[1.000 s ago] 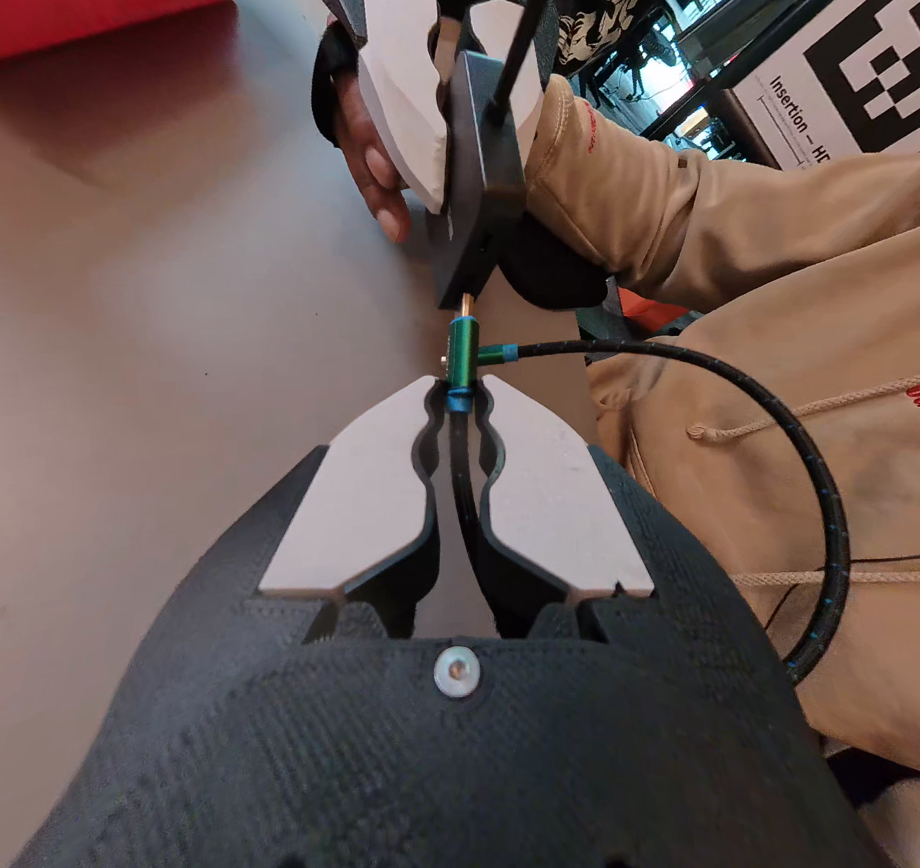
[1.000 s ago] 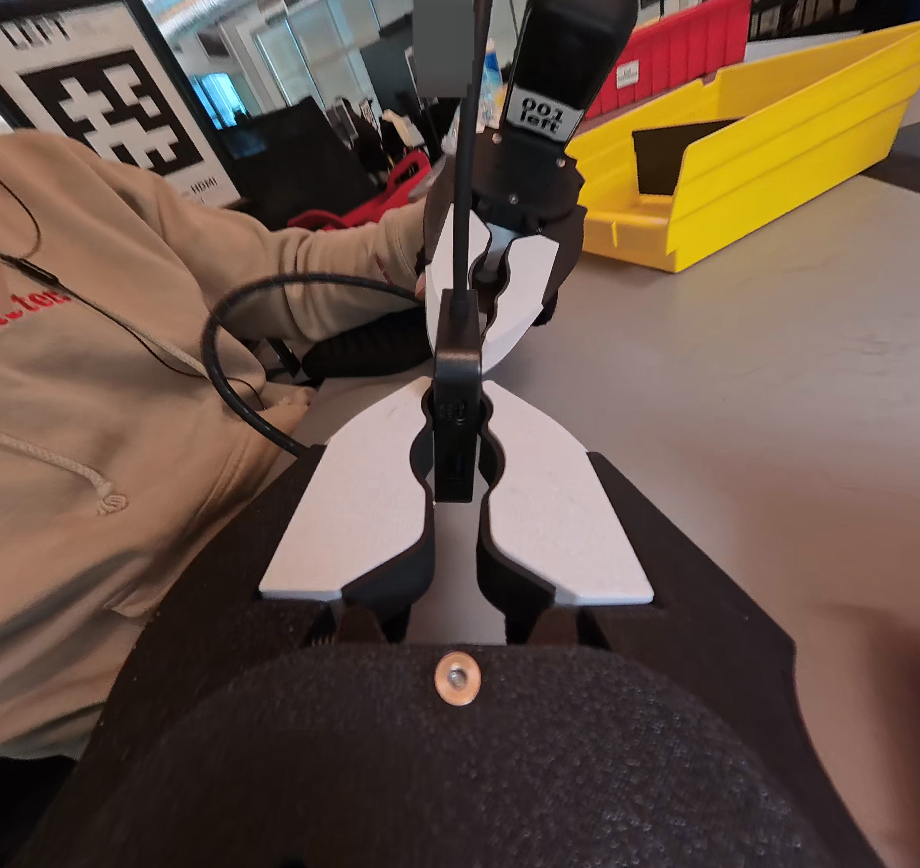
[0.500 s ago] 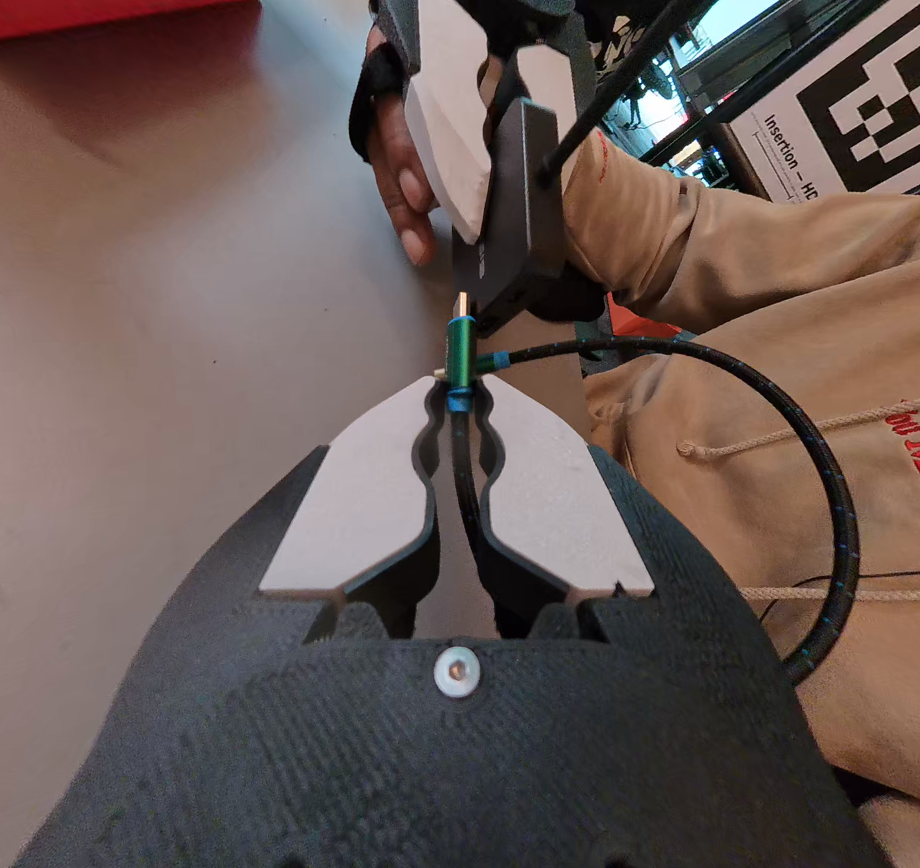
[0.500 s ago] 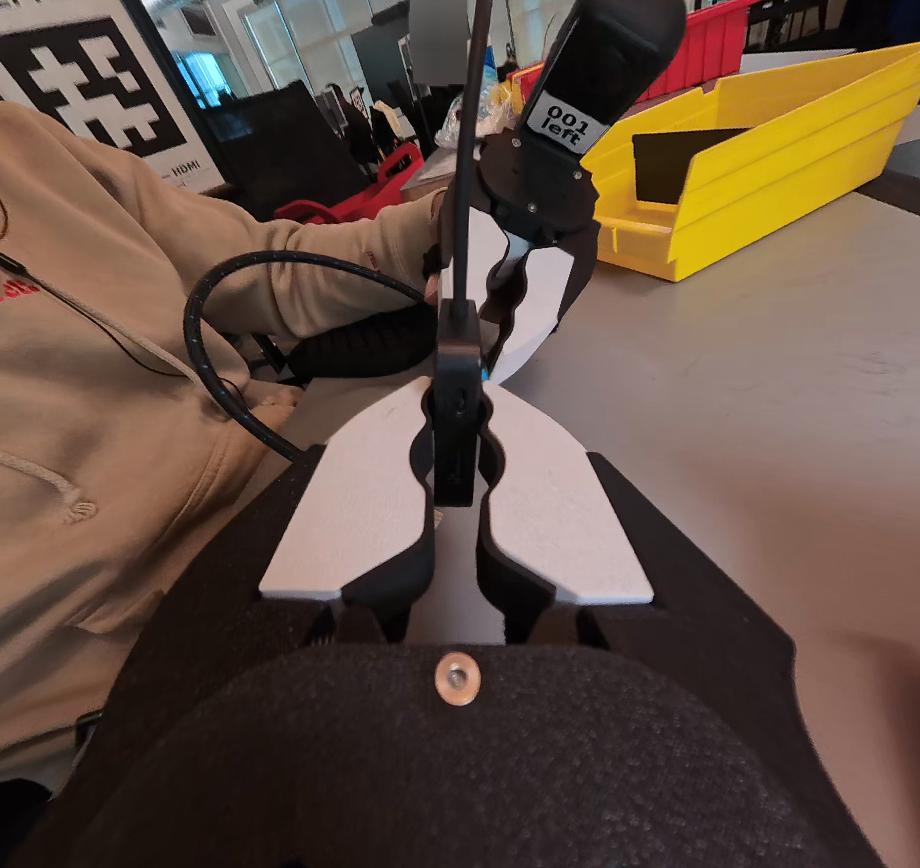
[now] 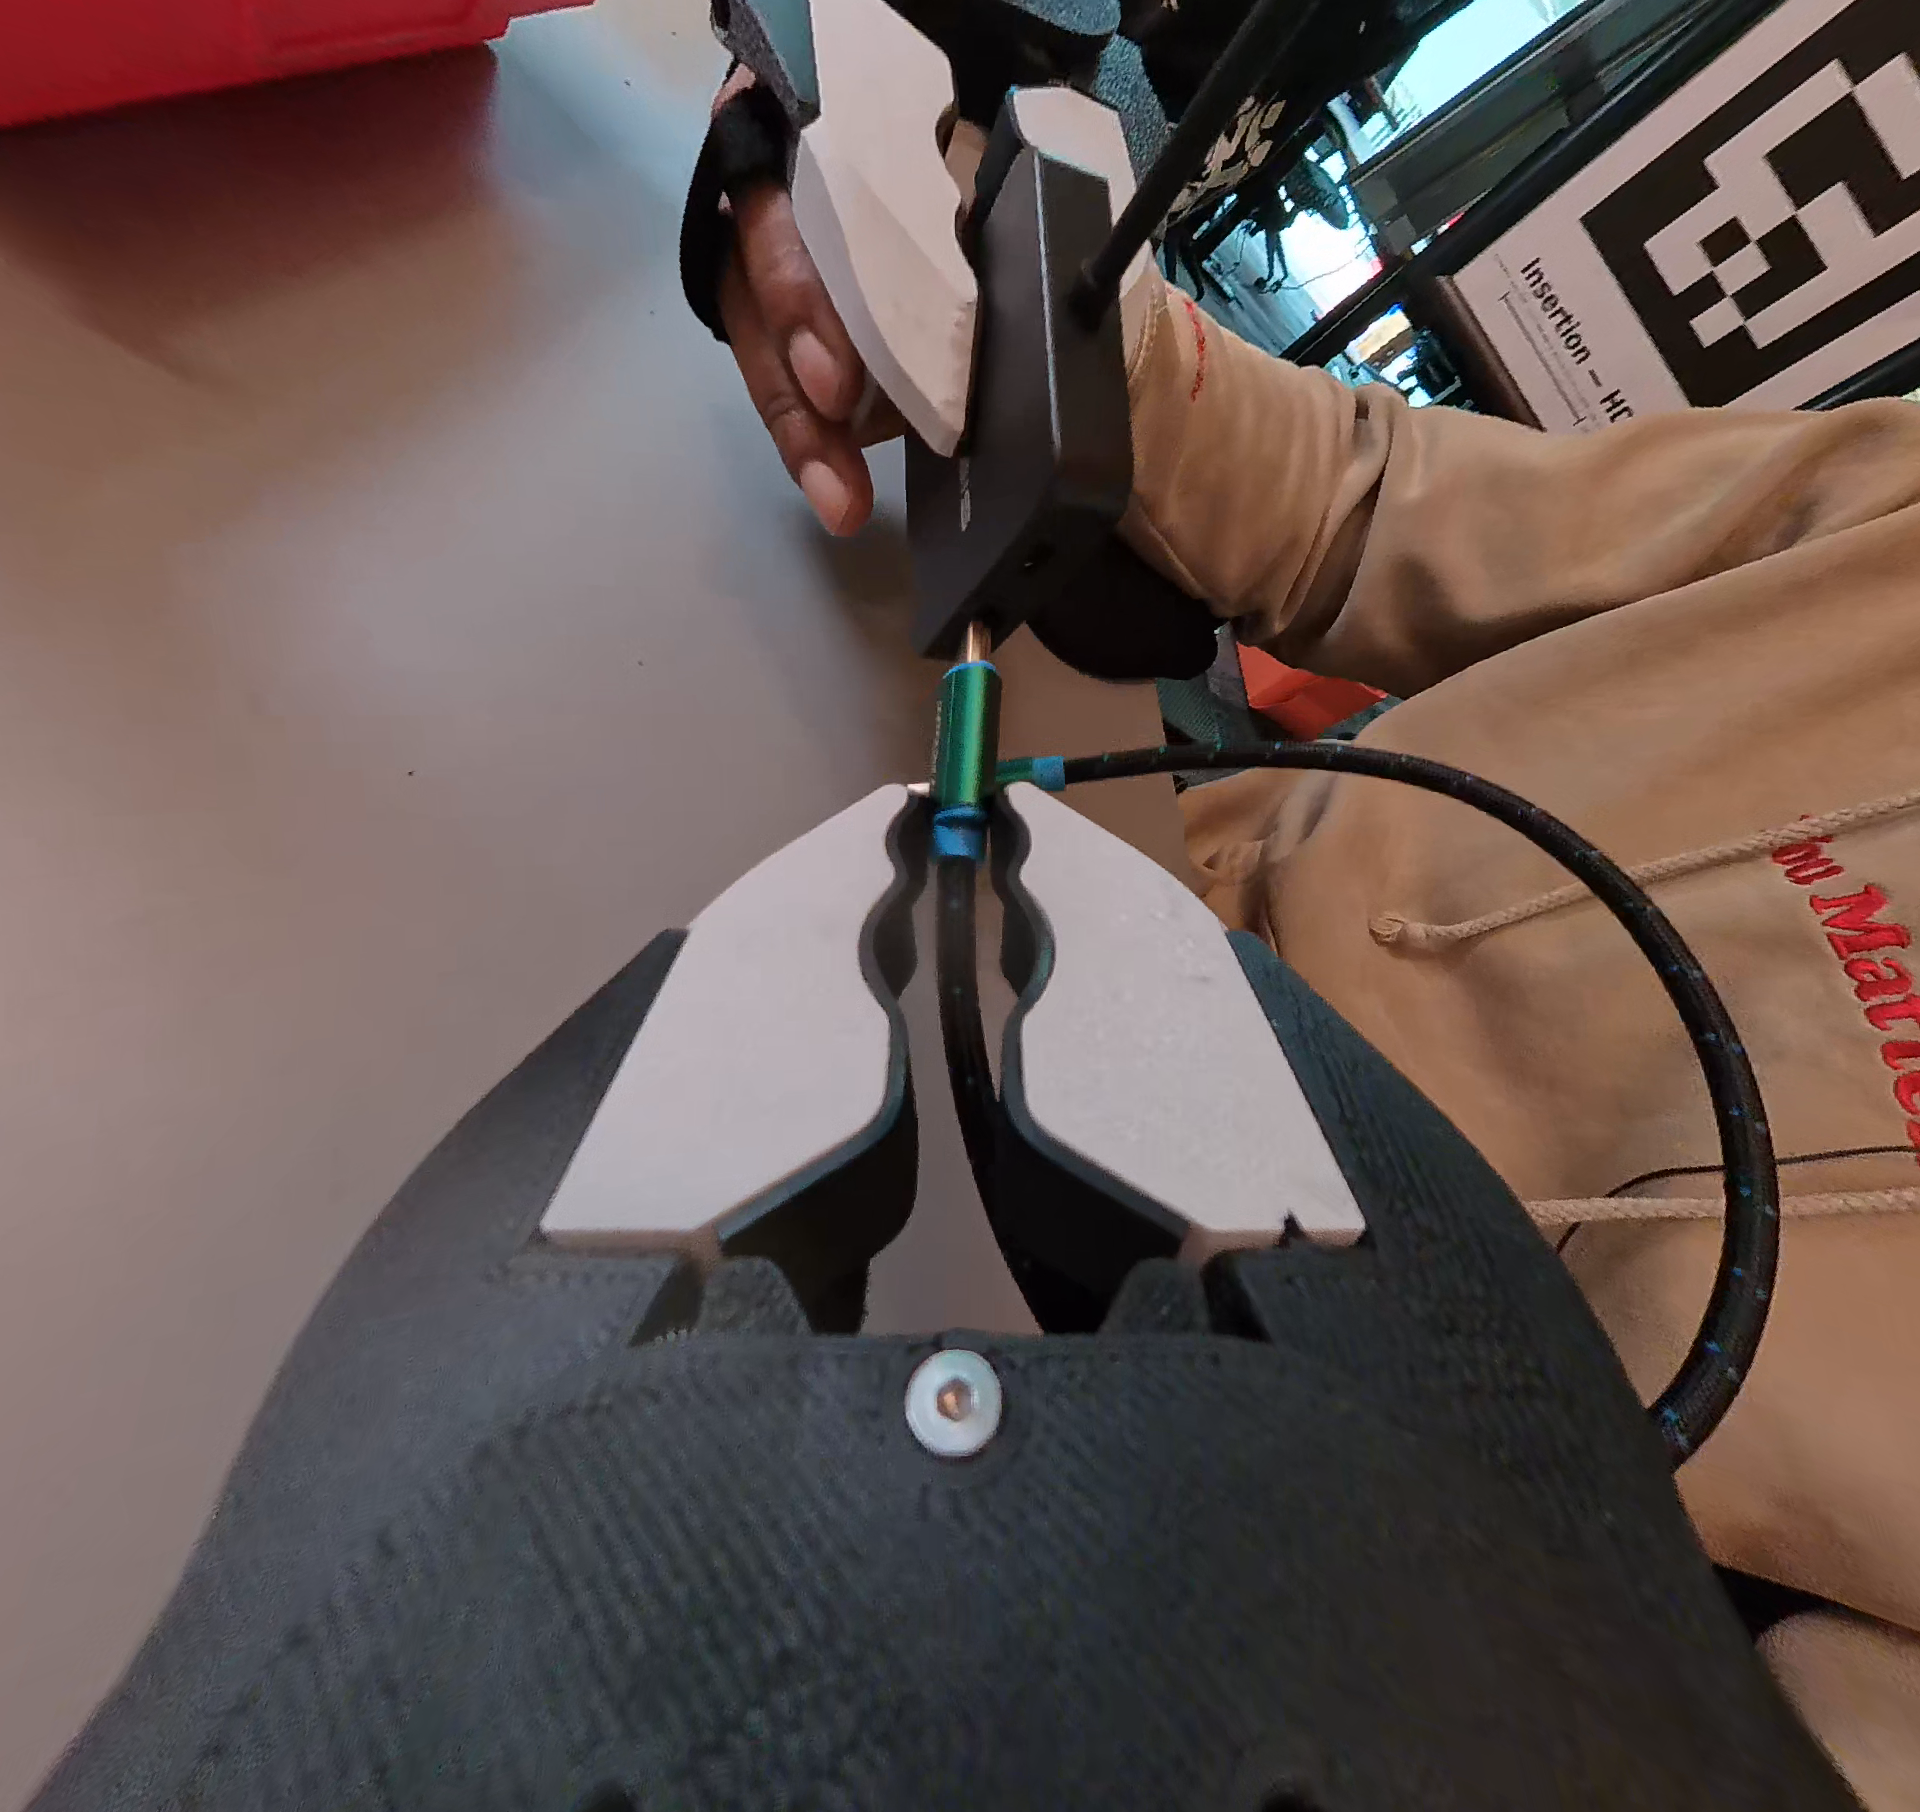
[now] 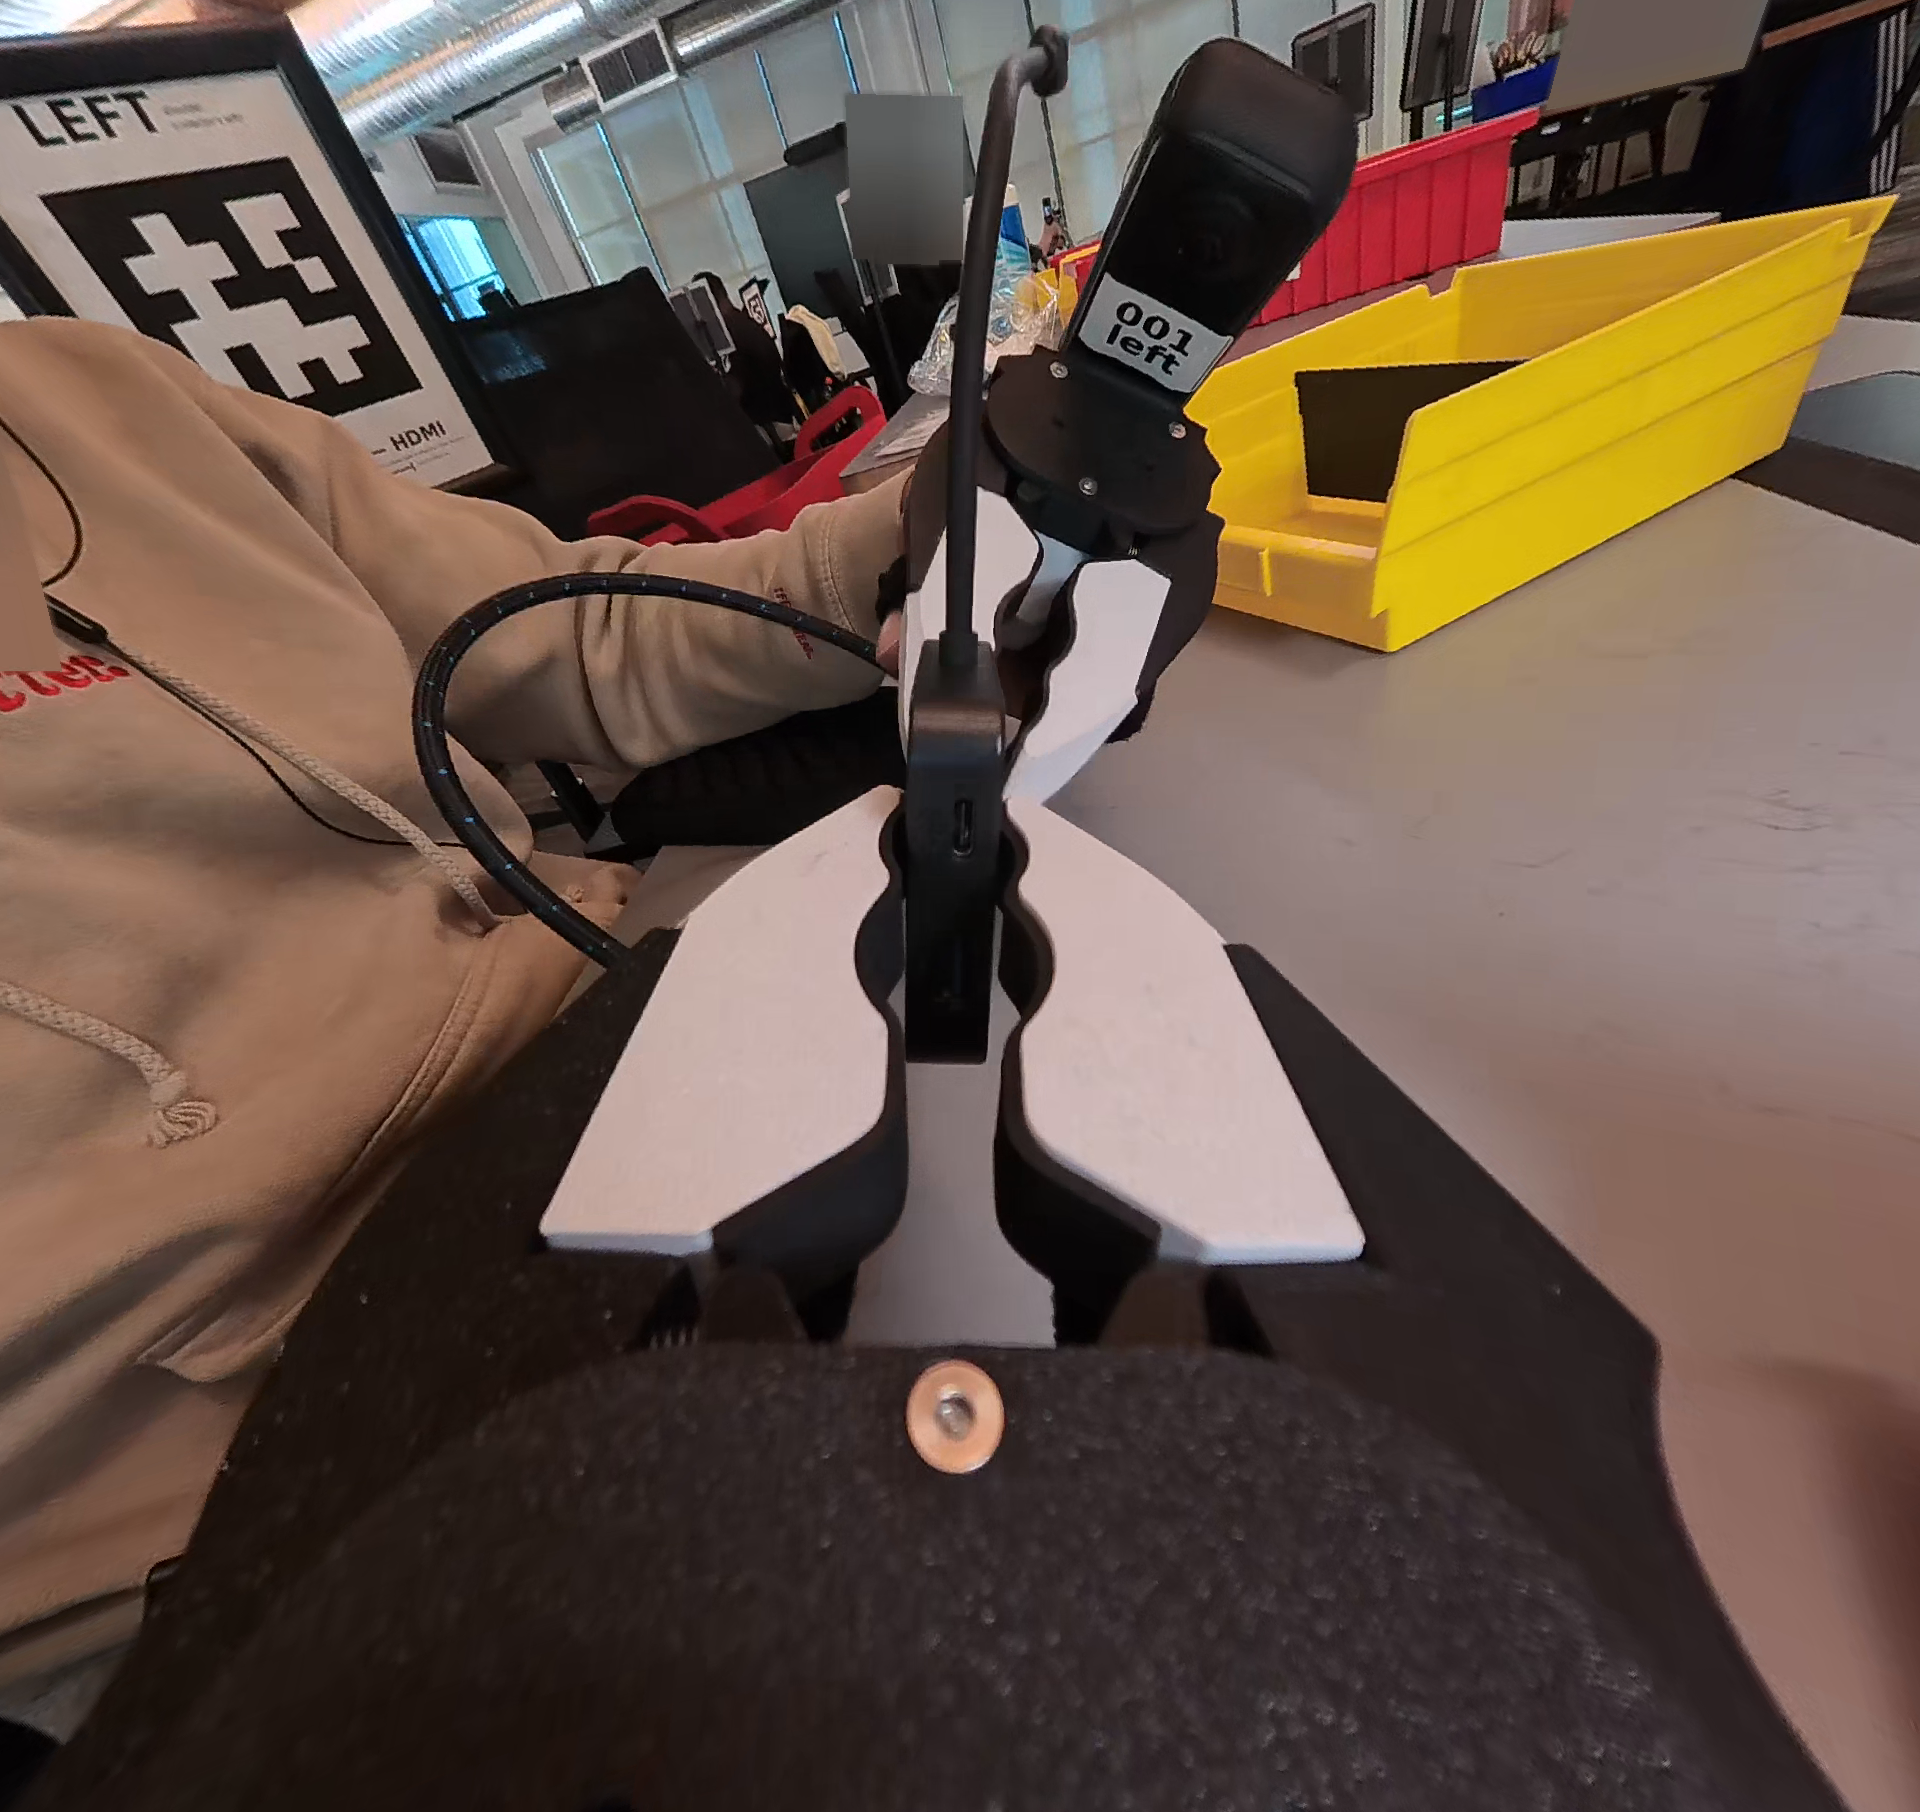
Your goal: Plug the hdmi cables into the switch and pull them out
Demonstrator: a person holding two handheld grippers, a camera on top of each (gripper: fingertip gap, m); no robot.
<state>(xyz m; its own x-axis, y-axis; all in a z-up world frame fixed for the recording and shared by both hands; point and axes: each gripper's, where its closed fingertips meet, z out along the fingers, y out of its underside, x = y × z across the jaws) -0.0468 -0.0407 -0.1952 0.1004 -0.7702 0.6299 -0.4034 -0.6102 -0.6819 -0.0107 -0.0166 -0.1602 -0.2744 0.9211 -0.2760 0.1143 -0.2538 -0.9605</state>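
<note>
While the grey table (image 5: 312, 619) lies bare beneath both tools and a yellow bin (image 6: 1507, 412) with a red bin (image 6: 1403, 214) behind it sits at the far edge, all the action is up in the air! The person's tan sleeve (image 5: 1403, 515) reaches in behind the right gripper (image 5: 961, 370), whose white fingers are clamped flat on the dark switch (image 5: 1023, 391), holding it edge-on; from its own camera the right gripper (image 6: 951, 827) has the switch (image 6: 951, 879) pinched between its tips, a thin black lead (image 6: 971, 360) rising from the far end. Facing it, the left gripper (image 5: 956, 817) is closed around the braided black HDMI cable (image 5: 1683, 1035), nipping it just behind the blue collar, with the green plug (image 5: 961, 734) standing proud of the tips. And the little metal tip (image 5: 977, 642) is right at the switch's lower edge, looking partly seated in a port, though how deep it goes I can't quite make out from here.

So by my reading we're in the plugging-in step, the insertion only just begun. What's called for next is a straight push along the plug's axis, the right side bracing the switch steady, no twisting, because that grip on the cable rather than the plug body could let things buckle.
</note>
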